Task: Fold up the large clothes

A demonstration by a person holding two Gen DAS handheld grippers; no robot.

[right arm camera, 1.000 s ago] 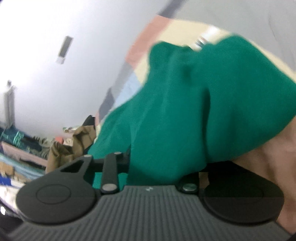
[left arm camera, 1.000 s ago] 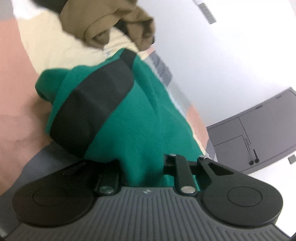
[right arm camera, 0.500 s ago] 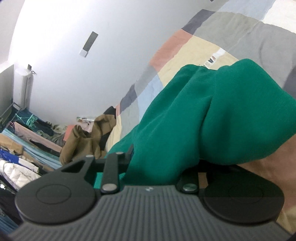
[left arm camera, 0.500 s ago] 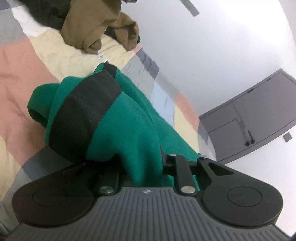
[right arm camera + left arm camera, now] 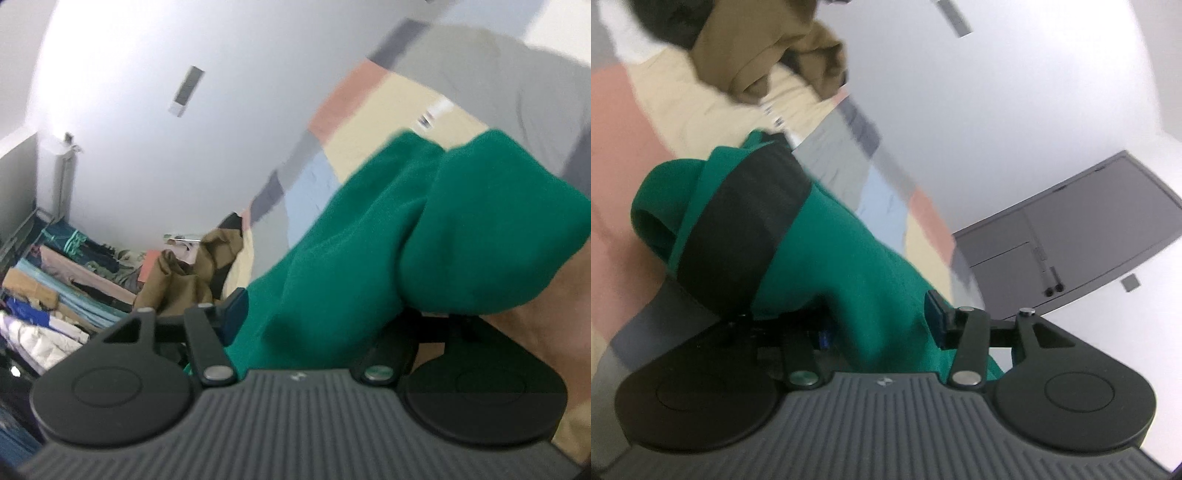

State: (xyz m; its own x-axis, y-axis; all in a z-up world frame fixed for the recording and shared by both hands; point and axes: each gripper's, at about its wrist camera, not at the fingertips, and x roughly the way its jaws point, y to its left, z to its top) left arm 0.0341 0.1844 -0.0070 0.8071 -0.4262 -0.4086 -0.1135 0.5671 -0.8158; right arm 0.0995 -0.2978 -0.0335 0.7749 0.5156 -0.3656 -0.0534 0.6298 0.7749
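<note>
Both claws have just been opening, green garment (image 5: 857, 258) loose between them – left gripper (image 5: 879, 332), right gripper (image 5: 317, 325). Door (image 5: 1071, 243) upper right in left view; clothes rack (image 5: 55, 288) lower left in right view.

No text, number or brand could be read in either view. A small pale emblem (image 5: 883, 381) sat on the near ribbed housing of the left gripper, too small to make out. A white tag (image 5: 436, 112) with dark marks lay on the far bedcover (image 5: 388, 122), blurred past reading.
</note>
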